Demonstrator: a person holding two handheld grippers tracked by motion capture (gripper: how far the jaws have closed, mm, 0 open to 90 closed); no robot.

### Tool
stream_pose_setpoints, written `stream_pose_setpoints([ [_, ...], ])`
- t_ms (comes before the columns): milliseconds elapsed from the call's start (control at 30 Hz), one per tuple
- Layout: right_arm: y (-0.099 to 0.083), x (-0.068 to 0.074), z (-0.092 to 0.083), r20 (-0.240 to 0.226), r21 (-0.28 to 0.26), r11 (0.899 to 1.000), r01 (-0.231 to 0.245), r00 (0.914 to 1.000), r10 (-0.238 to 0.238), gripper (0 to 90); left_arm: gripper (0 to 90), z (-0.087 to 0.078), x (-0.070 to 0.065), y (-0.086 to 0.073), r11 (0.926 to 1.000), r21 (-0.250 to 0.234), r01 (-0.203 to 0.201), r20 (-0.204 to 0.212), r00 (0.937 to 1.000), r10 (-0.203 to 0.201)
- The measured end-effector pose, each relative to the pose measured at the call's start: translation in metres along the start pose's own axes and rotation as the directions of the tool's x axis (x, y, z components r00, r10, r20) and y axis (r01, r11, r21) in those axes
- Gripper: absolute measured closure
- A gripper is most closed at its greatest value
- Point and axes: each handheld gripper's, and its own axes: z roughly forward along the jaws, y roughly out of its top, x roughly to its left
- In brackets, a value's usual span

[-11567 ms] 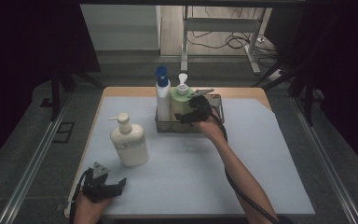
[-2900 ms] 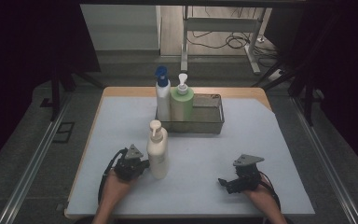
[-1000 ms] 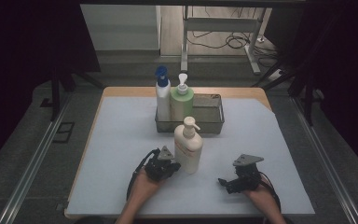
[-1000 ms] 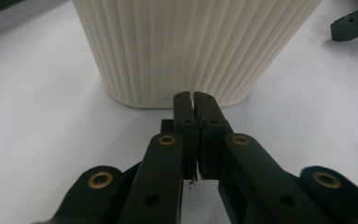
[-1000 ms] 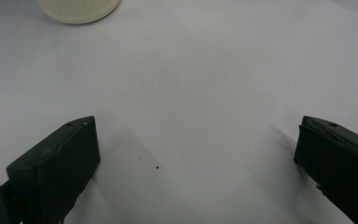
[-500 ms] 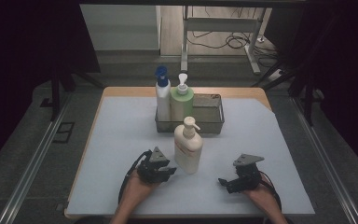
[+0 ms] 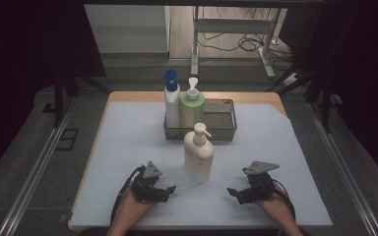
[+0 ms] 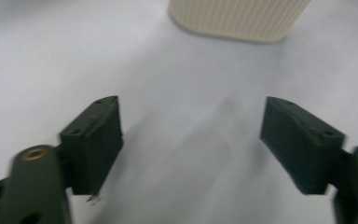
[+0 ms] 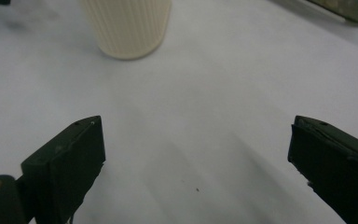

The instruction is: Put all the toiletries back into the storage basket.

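A cream pump bottle (image 7: 198, 158) stands upright on the pale mat (image 7: 128, 132), just in front of a wire basket (image 7: 225, 132). A white bottle with a blue cap (image 7: 171, 102) and a green pump bottle (image 7: 192, 107) stand in the basket's left part. My left gripper (image 7: 166, 192) rests low on the mat to the bottle's left, apart from it. Its jaws have just been opening and hold nothing. In the left gripper view the gripper (image 8: 191, 103) faces the bottle's ribbed base (image 8: 237, 18). My right gripper (image 7: 234, 193) lies open to the bottle's right, also empty (image 9: 196, 123), with the bottle's base (image 9: 126, 28) ahead of it.
The basket's right part holds no bottle, and a corner of the basket (image 9: 347, 11) shows in the right gripper view. The mat covers a wooden table (image 7: 270, 97) with dark floor and metal rails on both sides. Bare mat lies between the two grippers.
The left gripper has let go of the cream bottle, opened wide and drawn back to the left. The bottle stays standing before the basket. The right gripper has not moved.
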Motion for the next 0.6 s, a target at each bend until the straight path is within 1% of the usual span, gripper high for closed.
stream_pose_setpoints([
  [100, 0.005, 0.003, -0.002, -0.016, -0.005, 1.0, 0.011, 0.9998, -0.011, 2.2, 13.7, -0.003, 0.001, -0.008, 0.9999, 0.013, 0.005, -0.022, 0.9998, -0.005],
  [133, 0.007, 0.004, -0.002, -0.012, -0.012, 1.0, 0.015, 0.9998, -0.015, 1.8, 13.4, -0.004, 0.001, -0.01, 0.9998, 0.016, 0.009, -0.025, 0.9997, -0.008],
  [267, 0.014, 0.006, -0.005, -0.032, -0.034, 0.999, 0.014, 0.9994, -0.015, 0.4, 12.7, -0.007, 0.002, -0.019, 0.9995, 0.023, 0.019, -0.046, 0.9988, -0.018],
  [367, 0.02, 0.008, -0.005, -0.034, -0.042, 0.999, 0.023, 0.9991, -0.024, 0.0, 12.5, -0.008, 0.003, -0.021, 0.9996, 0.014, 0.025, -0.057, 0.9981, -0.024],
  [433, 0.024, 0.01, -0.004, -0.039, -0.043, 0.999, 0.026, 0.9988, -0.028, 0.0, 12.3, -0.008, 0.002, -0.022, 0.9998, 0.02, 0.009, -0.075, 0.9972, -0.008],
  [500, 0.028, 0.012, -0.003, -0.045, -0.049, 0.998, 0.032, 0.9984, -0.034, 0.0, 12.1, -0.007, 0.0, -0.024, 0.9997, 0.018, -0.015, -0.093, 0.9956, 0.017],
  [567, 0.032, 0.013, -0.003, -0.05, -0.055, 0.998, 0.027, 0.9983, -0.03, 0.0, 12.0, -0.007, 0.0, -0.024, 0.9999, 0.011, -0.007, -0.093, 0.9956, 0.008],
  [600, 0.034, 0.014, -0.002, -0.05, -0.061, 0.998, 0.026, 0.9983, -0.029, 0.0, 12.0, -0.007, 0.0, -0.025, 0.9998, 0.014, -0.011, -0.094, 0.9955, 0.012],
])
